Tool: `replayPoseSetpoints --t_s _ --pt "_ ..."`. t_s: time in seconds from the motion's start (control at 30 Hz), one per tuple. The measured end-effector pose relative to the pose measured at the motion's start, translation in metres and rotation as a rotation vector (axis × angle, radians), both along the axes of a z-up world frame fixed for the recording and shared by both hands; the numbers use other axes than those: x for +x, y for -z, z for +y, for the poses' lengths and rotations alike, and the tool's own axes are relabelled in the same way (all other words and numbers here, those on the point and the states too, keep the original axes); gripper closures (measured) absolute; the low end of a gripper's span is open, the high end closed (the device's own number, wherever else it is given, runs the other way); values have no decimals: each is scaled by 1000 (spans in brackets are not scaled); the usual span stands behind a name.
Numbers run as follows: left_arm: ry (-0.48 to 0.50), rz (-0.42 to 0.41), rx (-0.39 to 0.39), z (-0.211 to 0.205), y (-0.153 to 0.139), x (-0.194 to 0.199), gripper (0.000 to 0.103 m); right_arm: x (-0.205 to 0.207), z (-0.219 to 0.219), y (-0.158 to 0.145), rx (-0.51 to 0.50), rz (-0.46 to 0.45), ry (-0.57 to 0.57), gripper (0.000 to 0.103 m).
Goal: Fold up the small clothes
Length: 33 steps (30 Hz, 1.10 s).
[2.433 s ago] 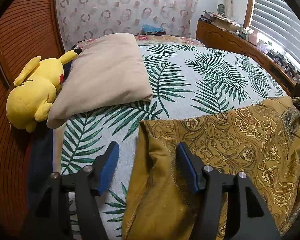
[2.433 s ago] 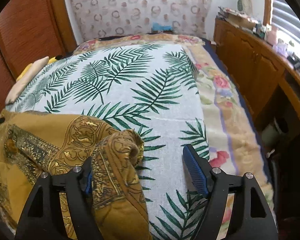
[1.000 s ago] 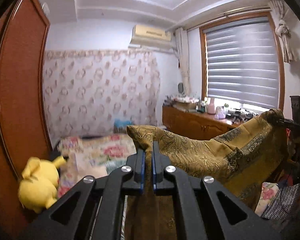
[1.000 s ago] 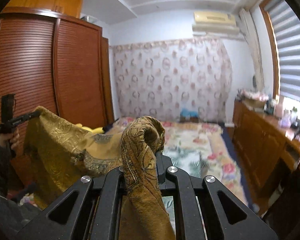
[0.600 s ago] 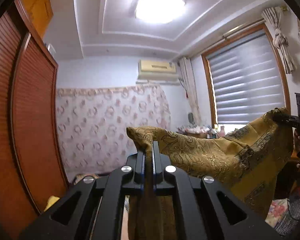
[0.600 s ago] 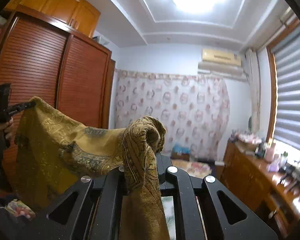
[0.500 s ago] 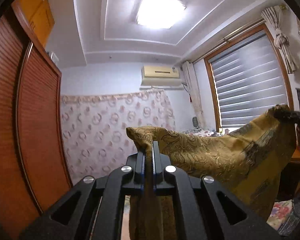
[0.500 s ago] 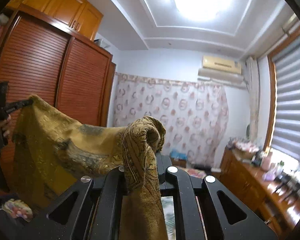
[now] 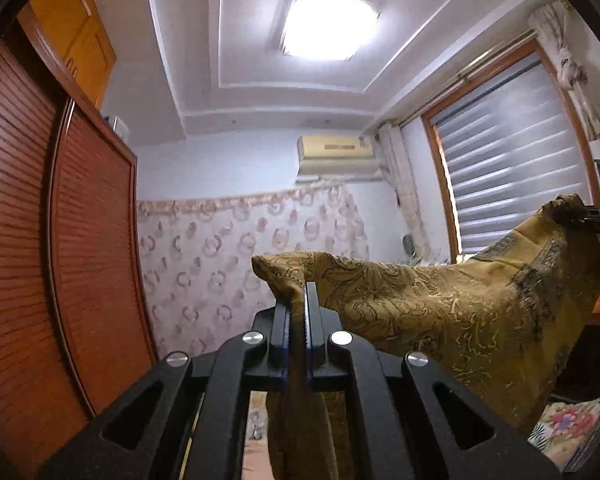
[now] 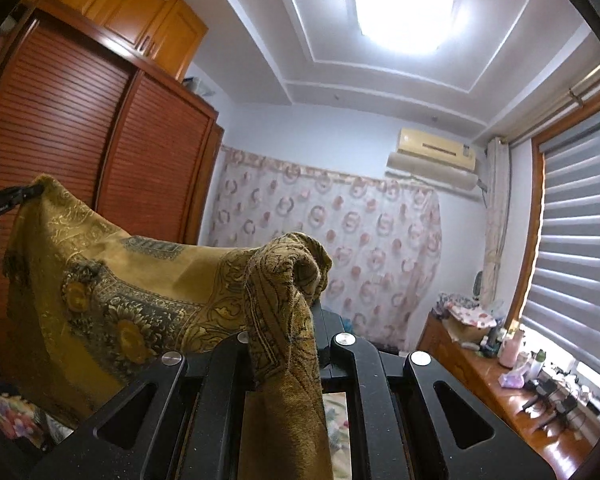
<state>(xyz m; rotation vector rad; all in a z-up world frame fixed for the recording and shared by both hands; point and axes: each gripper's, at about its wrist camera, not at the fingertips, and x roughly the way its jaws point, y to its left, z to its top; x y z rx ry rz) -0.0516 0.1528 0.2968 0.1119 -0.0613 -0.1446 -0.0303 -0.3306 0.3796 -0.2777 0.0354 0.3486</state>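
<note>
Mustard-gold paisley woven cloth (image 9: 440, 312) held aloft, stretched between the 2 grippers

The left gripper (image 9: 298, 304) is clamped on 1 corner, the right gripper (image 10: 300, 300) is pinched on the opposite bunched corner, and the top edge sags between them, so the long axis runs side to side from jaw to jaw. The rest hangs down below both wrists, well clear of the ceiling lamp (image 9: 328, 26). Neither arm is nearer; I judge the fold calls for bringing both corners together or lowering them evenly
</note>
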Motion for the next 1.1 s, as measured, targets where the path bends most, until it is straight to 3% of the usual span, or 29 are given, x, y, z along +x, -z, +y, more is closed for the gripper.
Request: replayPoseSetpoints --t_s 0.13,0.23,0.5,0.67,0.93,1.1 --pt "-24 105 -9 9 34 52 101 45 3 25 -2 107 12 97" --pt "-57 200 -18 17 76 107 101 92 13 61 -29 193 8 97" --pt "-143 446 -41 23 201 228 101 216 37 189 -73 394 -4 97" --pt "-179 555 -44 21 258 266 101 286 55 257 -135 522 0 97" --pt "-187 660 -22 13 300 308 100 368 65 320 -187 648 8 97" --pt "-177 720 -14 16 316 331 98 396 67 358 -196 723 29 96"
